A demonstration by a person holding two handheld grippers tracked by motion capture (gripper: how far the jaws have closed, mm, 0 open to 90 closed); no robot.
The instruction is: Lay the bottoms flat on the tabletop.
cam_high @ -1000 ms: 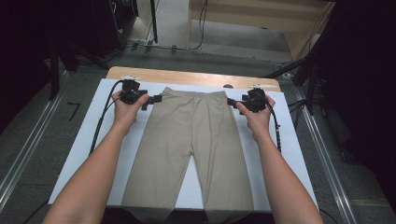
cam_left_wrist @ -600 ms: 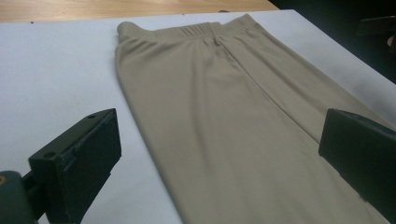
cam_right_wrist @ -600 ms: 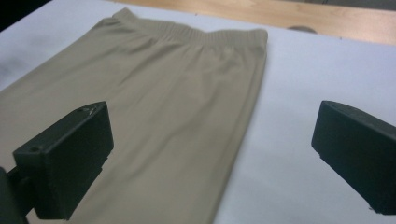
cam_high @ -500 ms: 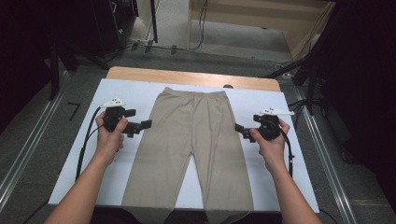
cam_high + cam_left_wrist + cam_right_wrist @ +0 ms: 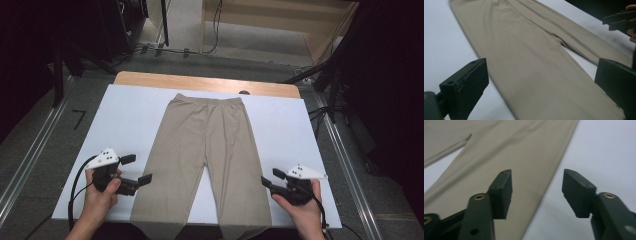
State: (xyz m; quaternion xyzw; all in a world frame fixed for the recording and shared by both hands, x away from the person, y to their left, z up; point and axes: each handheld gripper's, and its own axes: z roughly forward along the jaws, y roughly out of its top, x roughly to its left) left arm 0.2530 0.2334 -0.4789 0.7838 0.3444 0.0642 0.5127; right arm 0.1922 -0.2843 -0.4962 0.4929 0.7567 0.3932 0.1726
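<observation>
From above, the trousers (image 5: pixel 207 155) are lying flat along the white sheet (image 5: pixel 125 115), waist pointing away, bare sheet flanking them, while the left gripper (image 5: pixel 140 172) and right gripper (image 5: pixel 267 181), jaws apart, are sitting beside the legs, having come back from the waist; each gripper view is showing spread jaws over the fabric's edge.

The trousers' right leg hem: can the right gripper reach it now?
Probably yes. The right gripper is open beside the outer edge of the trousers, near the hem, with only bare white table cover between.
</observation>
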